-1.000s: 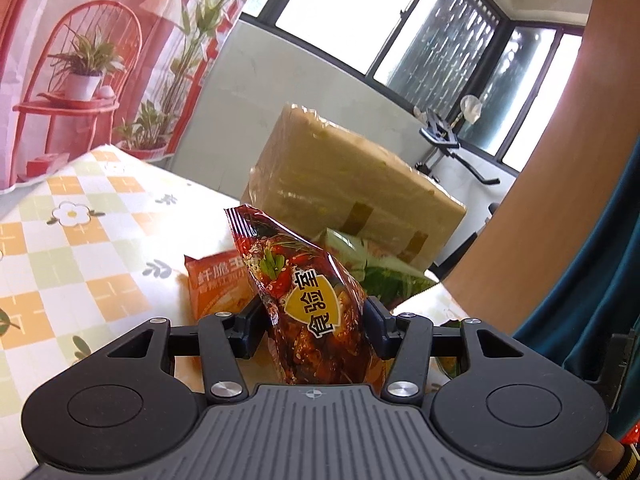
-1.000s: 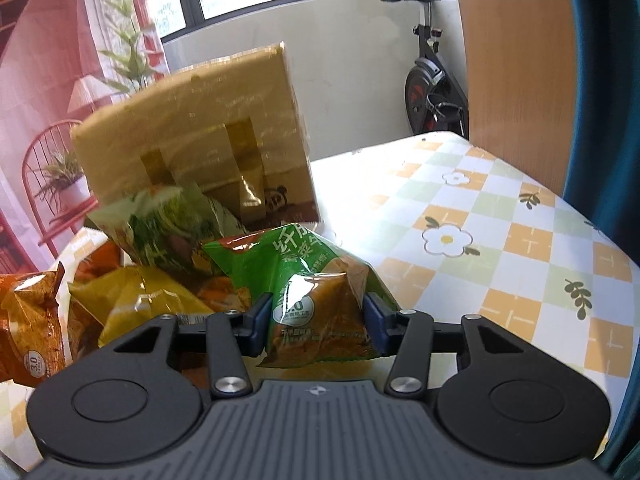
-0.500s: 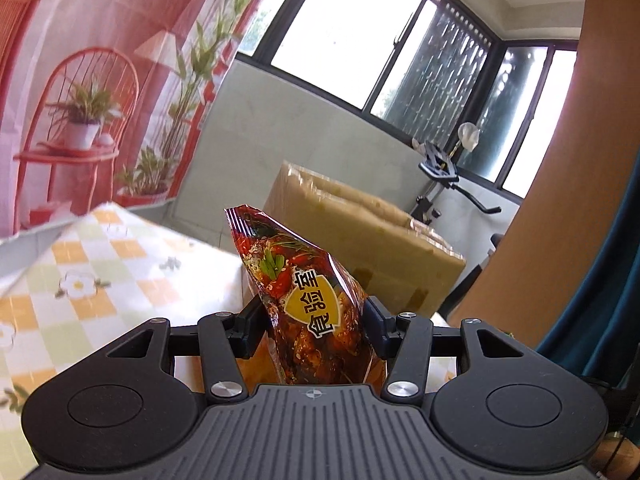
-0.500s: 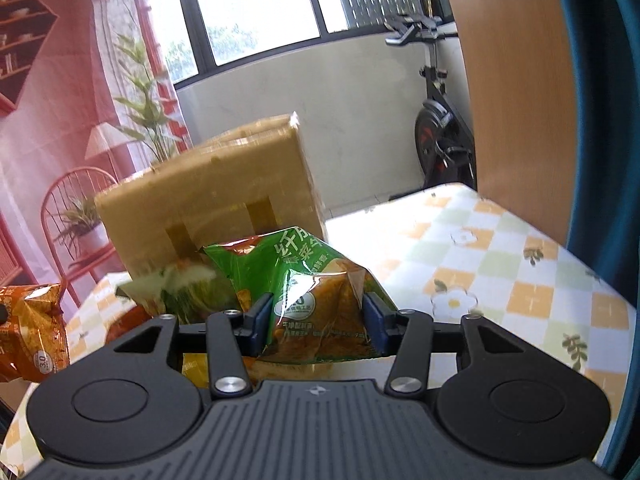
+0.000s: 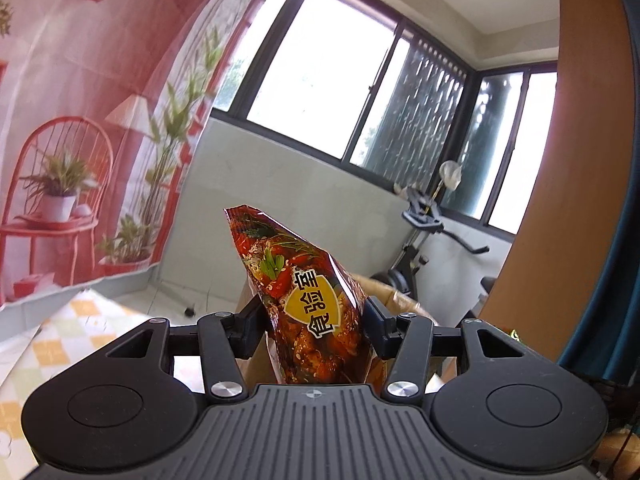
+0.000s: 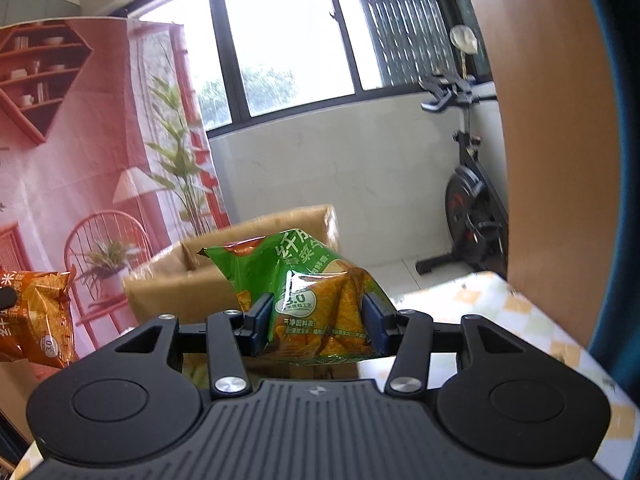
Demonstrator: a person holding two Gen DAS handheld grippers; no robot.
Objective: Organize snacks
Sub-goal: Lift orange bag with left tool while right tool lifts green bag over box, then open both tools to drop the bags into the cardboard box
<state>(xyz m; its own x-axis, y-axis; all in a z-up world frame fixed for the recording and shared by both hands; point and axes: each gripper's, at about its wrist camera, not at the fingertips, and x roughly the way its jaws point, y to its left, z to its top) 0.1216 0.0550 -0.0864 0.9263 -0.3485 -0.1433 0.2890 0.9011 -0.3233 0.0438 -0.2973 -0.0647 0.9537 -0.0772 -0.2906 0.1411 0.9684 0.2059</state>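
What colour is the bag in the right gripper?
Green bag, seen best in the right wrist view.

A dark red snack packet (image 5: 312, 304) printed with a yellow shield badge is seen, and a green snack packet (image 6: 304, 296) showing orange chips. Left of the green packet, an orange packet (image 6: 40, 316) is seen; behind it, a plain brown cardboard box (image 6: 192, 276). The tablecloth (image 6: 520, 320) is checked in white, orange and pale green.

Both wrist views look forward, nearly level, sharing the cardboard box (image 6: 256, 264).
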